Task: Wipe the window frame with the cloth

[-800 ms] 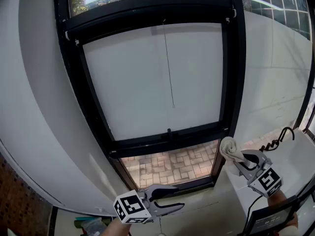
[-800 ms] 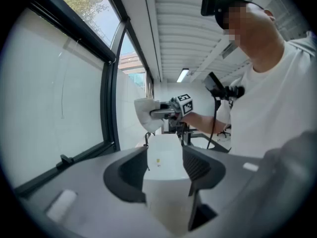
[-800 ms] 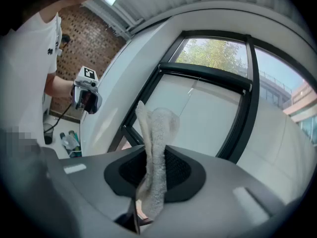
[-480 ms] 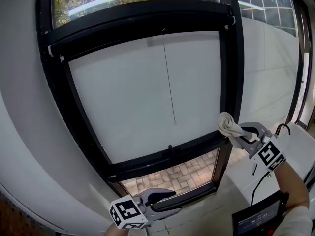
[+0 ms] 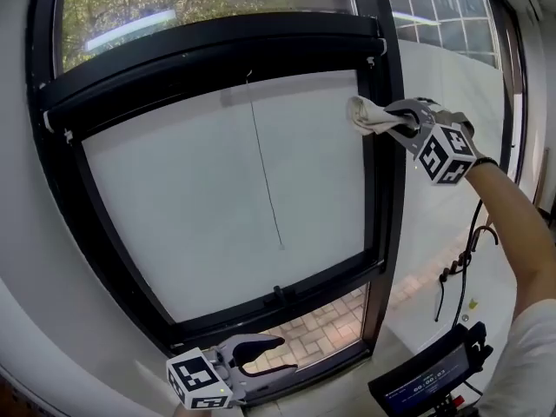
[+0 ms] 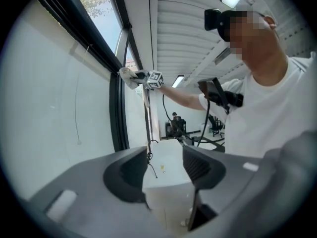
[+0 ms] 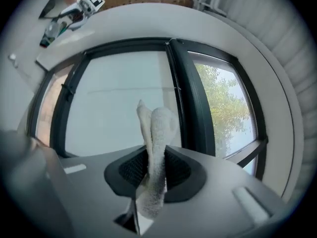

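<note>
Quick progress check from us: we're holding the cloth (image 5: 368, 114) up high in the right gripper (image 5: 393, 122), with its fingers clamping down on the middle of the bunch, so a wad is sticking out past the tips. That wad is sitting right at the upper part of the right-hand upright of the black window frame (image 5: 383, 198). It's touching it or just beside it; honestly, we can't tell whether it's actually pressing on.

The left gripper (image 5: 263, 355) is hanging down low near the bottom of the window, fingers spread wide and carrying nothing, so it's not really doing any of the work at the moment.

As for how far along we are, we're guessing we're somewhere in the wiping itself, working on that right upright. The frame isn't showing any streaks or wet patches, so there's no way to say which bits are done. Going by where the cloth is, the bottom, the left side and the top are probably all waiting for a pass, plus whatever part of this upright the cloth isn't on.
</note>
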### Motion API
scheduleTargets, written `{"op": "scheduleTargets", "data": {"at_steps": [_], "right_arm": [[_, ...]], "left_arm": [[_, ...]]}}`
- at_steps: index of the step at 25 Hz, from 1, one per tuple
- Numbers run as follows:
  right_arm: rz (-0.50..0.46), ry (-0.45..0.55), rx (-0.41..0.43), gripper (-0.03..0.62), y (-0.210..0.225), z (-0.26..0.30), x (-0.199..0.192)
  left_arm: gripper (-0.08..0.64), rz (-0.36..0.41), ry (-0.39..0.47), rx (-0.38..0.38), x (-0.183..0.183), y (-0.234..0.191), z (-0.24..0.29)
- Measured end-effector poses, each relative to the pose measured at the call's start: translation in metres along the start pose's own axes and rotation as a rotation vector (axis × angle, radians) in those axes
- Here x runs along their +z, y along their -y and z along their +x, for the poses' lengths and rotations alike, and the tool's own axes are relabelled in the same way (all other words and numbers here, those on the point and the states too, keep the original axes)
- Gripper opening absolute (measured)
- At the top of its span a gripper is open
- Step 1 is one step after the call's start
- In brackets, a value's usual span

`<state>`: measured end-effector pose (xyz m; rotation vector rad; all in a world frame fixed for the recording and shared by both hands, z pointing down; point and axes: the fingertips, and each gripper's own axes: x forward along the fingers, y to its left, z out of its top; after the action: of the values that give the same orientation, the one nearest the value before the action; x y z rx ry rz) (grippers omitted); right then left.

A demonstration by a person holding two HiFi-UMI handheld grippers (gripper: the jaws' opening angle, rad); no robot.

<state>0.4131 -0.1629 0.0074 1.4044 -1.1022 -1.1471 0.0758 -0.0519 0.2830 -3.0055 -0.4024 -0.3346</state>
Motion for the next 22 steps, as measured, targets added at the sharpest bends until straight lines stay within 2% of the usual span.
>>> {"op": "scheduleTargets", "data": {"at_steps": [4,7,11,14,18,22], "right_arm": [[-0.216,-0.121,-0.072,0.072,0.056,0.038,-0.054],[-0.288,-0.165,-0.108,0.072,0.083,0.062,-0.084],[-0.298,-0.173,-0.143,0.072,0.111,0.087,-0.107],[-0.281,-0.157,-0.142,0.072,0.113,0.102,-0.130],[-0.286,-0.115,-0.128,0.072,0.100,0.111,-0.138],[-0.281,-0.084,-0.118,0.071,0.070,0.111,-0.137]], "left_arm": [[0.242,0.032,-0.008,-0.005,0.003,-0.013,0.027],[0.242,0.027,0.008,0.022,-0.001,-0.032,0.041],[0.242,-0.001,-0.009,0.041,0.009,-0.043,0.063],[0.242,-0.019,-0.010,0.072,0.015,-0.048,0.081],[0.242,-0.039,-0.005,0.101,0.019,-0.050,0.095],[0.242,-0.038,-0.019,0.094,0.012,-0.057,0.104]]}}
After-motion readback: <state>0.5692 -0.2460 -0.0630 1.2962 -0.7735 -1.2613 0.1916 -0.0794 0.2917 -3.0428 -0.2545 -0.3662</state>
